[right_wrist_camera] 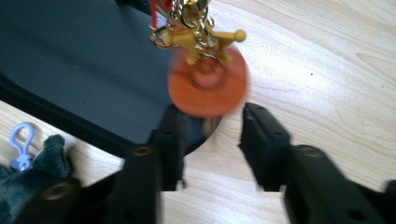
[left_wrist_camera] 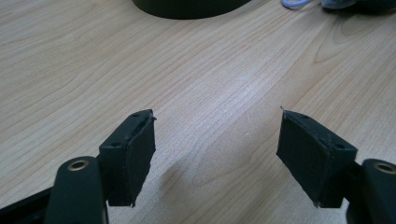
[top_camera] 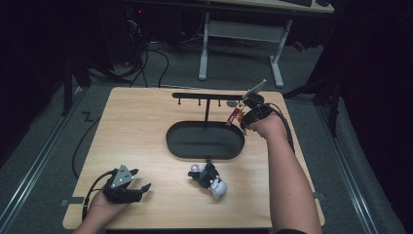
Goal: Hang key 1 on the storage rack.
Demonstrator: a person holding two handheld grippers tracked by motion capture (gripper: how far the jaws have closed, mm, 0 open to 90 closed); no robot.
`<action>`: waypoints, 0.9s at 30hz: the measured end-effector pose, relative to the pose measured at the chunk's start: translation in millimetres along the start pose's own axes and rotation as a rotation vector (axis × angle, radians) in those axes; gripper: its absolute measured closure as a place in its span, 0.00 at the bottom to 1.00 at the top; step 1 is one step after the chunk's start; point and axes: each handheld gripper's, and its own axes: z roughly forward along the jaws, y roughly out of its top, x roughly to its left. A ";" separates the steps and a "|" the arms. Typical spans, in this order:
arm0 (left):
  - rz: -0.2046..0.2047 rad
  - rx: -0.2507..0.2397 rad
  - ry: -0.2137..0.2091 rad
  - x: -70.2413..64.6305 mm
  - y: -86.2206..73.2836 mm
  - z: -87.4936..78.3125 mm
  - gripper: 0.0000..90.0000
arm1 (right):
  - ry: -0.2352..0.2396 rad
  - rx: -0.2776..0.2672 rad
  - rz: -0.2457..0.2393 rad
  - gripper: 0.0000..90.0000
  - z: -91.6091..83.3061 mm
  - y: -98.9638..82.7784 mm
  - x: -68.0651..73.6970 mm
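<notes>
Right gripper view shows the keychain bunch point(right_wrist_camera: 201, 56) dangling just above the right gripper point(right_wrist_camera: 212, 140), over the black tray point(right_wrist_camera: 70, 70) rim, jaws parted and not pinching it. Light, jangly, swingy; I'd grip the orange disc point(right_wrist_camera: 208, 86). Left gripper point(left_wrist_camera: 217, 154) gapes empty.

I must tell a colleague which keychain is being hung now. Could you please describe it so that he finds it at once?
Start at the black stand with its oval tray on the table. At the rail's right end, by the right gripper, hangs the keychain: an orange disc, a gold star and a red tag. The other keychain is a dark plush lying in front of the tray.
</notes>
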 end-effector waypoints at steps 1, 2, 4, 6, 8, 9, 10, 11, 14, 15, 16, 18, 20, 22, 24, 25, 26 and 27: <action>0.000 0.000 0.000 0.0 0.0 0.0 0.31 | -0.006 -0.004 -0.005 0.61 0.3 -0.1 0.5; 0.000 0.000 -0.001 0.1 0.0 0.1 0.31 | -0.009 -0.015 -0.006 0.57 -0.2 -0.1 1.5; 0.001 0.001 -0.001 0.1 0.0 0.2 0.31 | -0.006 -0.028 -0.007 0.53 -1.8 -0.1 2.0; 0.002 -0.001 -0.001 0.0 -0.1 0.6 0.31 | -0.011 -0.038 -0.009 0.50 -3.8 -0.6 2.7; 0.003 -0.003 -0.001 -0.2 0.0 0.7 0.31 | -0.013 -0.043 -0.006 0.49 -5.8 -1.7 3.7; 0.004 -0.003 -0.001 -0.2 0.1 0.7 0.31 | -0.019 -0.045 -0.006 0.48 -7.2 -2.7 4.1; 0.005 -0.001 -0.003 -0.2 0.3 0.5 0.31 | -0.018 -0.054 -0.007 0.48 -8.3 -4.0 3.9; 0.006 -0.001 -0.003 -0.3 0.4 0.7 0.31 | -0.018 -0.054 -0.003 0.48 -9.7 -5.6 3.9; 0.011 -0.002 -0.003 -0.7 1.0 0.9 0.31 | -0.027 -0.067 0.003 0.47 -12.4 -13.9 2.5; 0.012 -0.003 -0.001 -0.9 1.2 1.0 0.31 | -0.028 -0.073 0.006 0.46 -13.1 -17.2 1.9; 0.012 -0.003 -0.003 -1.1 1.5 1.1 0.31 | -0.027 -0.080 0.012 0.46 -13.3 -19.9 1.9; 0.012 -0.007 -0.003 -1.7 1.9 1.8 0.31 | -0.028 -0.091 0.008 0.45 -13.6 -28.7 2.4; 0.018 -0.001 -0.005 -2.7 2.7 1.9 0.31 | -0.028 -0.097 0.010 0.45 -13.9 -36.0 3.5; 0.020 0.000 -0.006 -3.6 3.1 2.6 0.31 | -0.029 -0.106 0.001 0.44 -12.7 -45.0 5.4; 0.022 0.000 -0.005 -4.4 3.5 3.3 0.31 | -0.033 -0.123 -0.002 0.44 -11.7 -54.8 7.3; 0.021 0.003 -0.008 -4.8 3.7 3.5 0.31 | -0.034 -0.128 -0.006 0.44 -11.2 -59.9 7.6; 0.020 0.005 -0.008 -5.4 4.0 3.7 0.31 | -0.037 -0.138 -0.003 0.44 -10.0 -65.4 8.4; 0.020 0.002 -0.008 -6.0 4.1 4.1 0.31 | -0.039 -0.156 -0.004 0.44 -8.7 -71.6 9.3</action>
